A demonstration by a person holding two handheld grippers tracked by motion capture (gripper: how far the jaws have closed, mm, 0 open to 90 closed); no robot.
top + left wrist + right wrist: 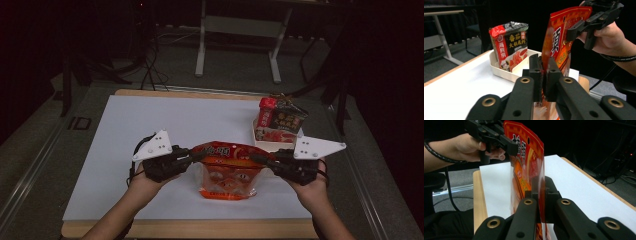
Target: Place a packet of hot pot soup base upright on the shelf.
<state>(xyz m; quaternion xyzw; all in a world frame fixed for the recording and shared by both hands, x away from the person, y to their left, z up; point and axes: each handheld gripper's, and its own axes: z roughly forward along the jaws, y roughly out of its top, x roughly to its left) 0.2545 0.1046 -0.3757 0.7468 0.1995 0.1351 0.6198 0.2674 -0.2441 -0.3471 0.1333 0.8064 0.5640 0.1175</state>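
A red snack packet (pixel 227 172) hangs upright over the white table sheet, held by its top corners between both grippers. My left gripper (pixel 196 156) is shut on the packet's left top edge; in the left gripper view its jaws (pixel 543 65) pinch the packet (pixel 560 32) edge-on. At the right top corner my right gripper (pixel 257 159) is shut on the packet too, and the right gripper view shows the film of the packet (pixel 529 152) pressed between its jaws (pixel 541 183). Each gripper view also shows the other hand's gripper clamped on the far corner.
A white tray (pixel 280 146) stands at the back right of the sheet with a black and red noodle packet (pixel 280 120) upright in it. The sheet (pixel 150 125) covers a wooden table. A metal table frame (pixel 240 30) stands on the floor beyond.
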